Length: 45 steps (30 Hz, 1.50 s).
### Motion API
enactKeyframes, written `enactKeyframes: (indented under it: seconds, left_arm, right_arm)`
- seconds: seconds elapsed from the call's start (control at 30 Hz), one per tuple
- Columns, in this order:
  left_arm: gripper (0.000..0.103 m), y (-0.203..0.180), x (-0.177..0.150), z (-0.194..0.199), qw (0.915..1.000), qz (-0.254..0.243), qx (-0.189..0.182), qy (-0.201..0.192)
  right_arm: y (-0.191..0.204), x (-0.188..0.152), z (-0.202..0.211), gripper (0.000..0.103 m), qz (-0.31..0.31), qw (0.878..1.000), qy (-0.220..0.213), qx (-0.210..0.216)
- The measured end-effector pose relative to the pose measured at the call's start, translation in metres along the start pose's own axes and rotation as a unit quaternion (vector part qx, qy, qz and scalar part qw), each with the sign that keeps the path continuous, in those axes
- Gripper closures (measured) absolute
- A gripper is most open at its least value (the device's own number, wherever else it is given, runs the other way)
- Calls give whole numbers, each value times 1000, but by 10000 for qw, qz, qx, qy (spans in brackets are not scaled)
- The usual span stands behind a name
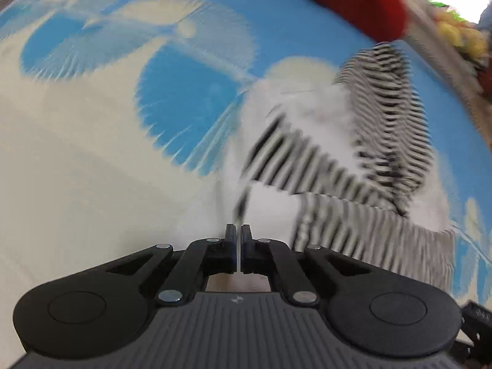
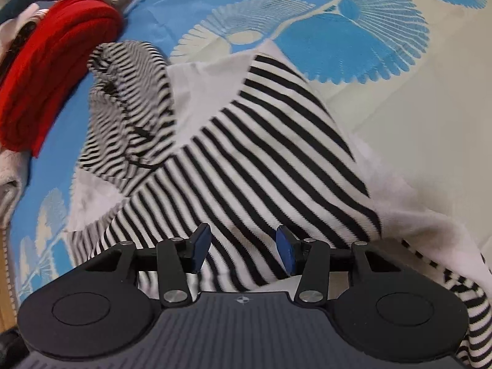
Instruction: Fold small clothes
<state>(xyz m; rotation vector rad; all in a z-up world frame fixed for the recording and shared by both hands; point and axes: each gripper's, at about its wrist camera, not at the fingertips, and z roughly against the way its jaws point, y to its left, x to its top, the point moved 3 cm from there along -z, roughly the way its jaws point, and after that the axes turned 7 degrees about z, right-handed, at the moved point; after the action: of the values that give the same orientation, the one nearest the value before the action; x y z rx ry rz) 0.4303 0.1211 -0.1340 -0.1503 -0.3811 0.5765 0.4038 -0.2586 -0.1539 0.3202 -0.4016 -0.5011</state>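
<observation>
The left gripper [image 1: 238, 240] is pinched together, with no cloth visibly between its fingers. The right gripper [image 2: 243, 247] gapes wide over the striped garment [image 2: 261, 153]; a red garment [image 2: 52, 70] lies upper left.

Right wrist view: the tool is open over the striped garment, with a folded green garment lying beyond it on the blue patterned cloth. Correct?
Not quite. In the right wrist view the folded garment is red, not green. The rest holds: the right tool is open over the striped garment on the blue patterned cloth.

Both wrist views close above, sharing striped garment [image 1: 353, 160], red cloth [image 2: 52, 70]
</observation>
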Motion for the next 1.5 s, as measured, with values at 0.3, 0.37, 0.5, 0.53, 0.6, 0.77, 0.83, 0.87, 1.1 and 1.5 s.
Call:
enactKeyframes:
  seconds: [0.3,0.37,0.5,0.53,0.6,0.77,0.83,0.87,1.1,1.5]
  left_arm:
    - [94,-13,-17,-18,9972,-113,-459,576]
    - [95,-7,-21,-28,9963,64,-374,774]
    - [94,-28,-14,-2,9969,-735,-274,-33]
    - [94,-32,-14,1,9958,-860,-293,-141]
    - [94,-34,-15,-2,9959,-859,-280,-56]
    - [94,-45,-17,4,9941,-1031,-121,-324]
    - [94,-50,-15,16,9912,-1177,-225,-563]
    - [94,-55,-13,22,9891,-1266,-261,-703]
    - [94,-85,-5,47,9775,-1596,-504,-1284]
    - [95,-205,111,0,9569,-2253,-936,-1574]
  right_arm:
    - [-35,-1,-12,54,-379,9974,242,-560]
    - [-32,0,-5,54,-301,9971,65,-697]
    - [-1,10,26,50,590,9941,-686,-595]
    - [6,13,31,49,824,9918,-820,-525]
    - [15,19,38,47,1282,9857,-966,-514]
    - [23,26,46,47,1894,9736,-1097,-655]
    - [23,30,49,47,2120,9679,-1156,-698]
    - [23,30,52,46,2198,9658,-1176,-717]
    - [14,40,62,46,2559,9558,-1165,-854]
    - [7,50,68,44,2870,9440,-1266,-1023]
